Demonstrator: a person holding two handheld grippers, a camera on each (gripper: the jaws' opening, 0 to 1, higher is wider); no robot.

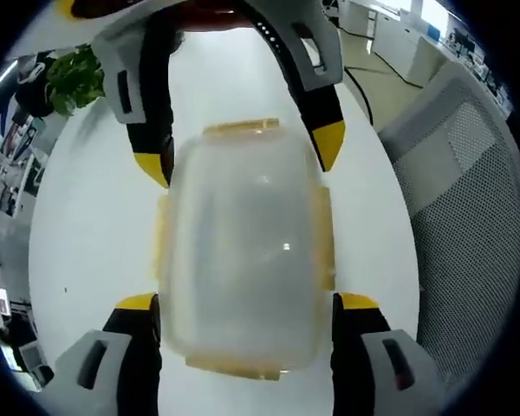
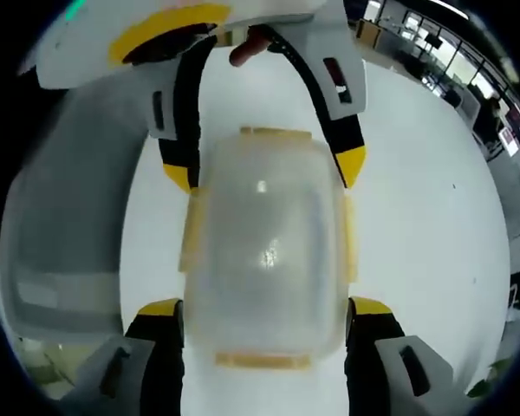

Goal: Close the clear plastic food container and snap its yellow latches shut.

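In the left gripper view, the clear plastic container (image 1: 243, 251) sits on a white surface (image 1: 87, 225), with its lid on. Yellow latches show along its edges: one at the far end (image 1: 241, 128), one at the near end (image 1: 234, 368), and one on each long side (image 1: 162, 243) (image 1: 326, 238). The left gripper (image 1: 247, 302) rises from the bottom with its jaws spread wide, one yellow-tipped jaw on each side of the container's near end, close against the side walls; whether the tips press on the plastic cannot be told. The right gripper (image 1: 243, 160) comes in from the far side of the container, its jaws also spread and straddling the far end. Beyond the container to one side stands a grey mesh chair (image 1: 468, 217), and on the opposite side a green plant (image 1: 74, 78) shows past the surface's edge.

In the right gripper view, the same container (image 2: 264, 251) lies on the white surface (image 2: 433, 225), seen from the opposite end. The right gripper (image 2: 264, 308) has its jaws parted wide, flanking the container's near end without a clear grip on it. The left gripper (image 2: 264, 173) reaches in from the far end, jaws apart on both sides of the container. A fingertip (image 2: 247, 50) of the person shows behind that gripper. The grey chair (image 2: 61, 243) stands beside the surface, next to the container's side.
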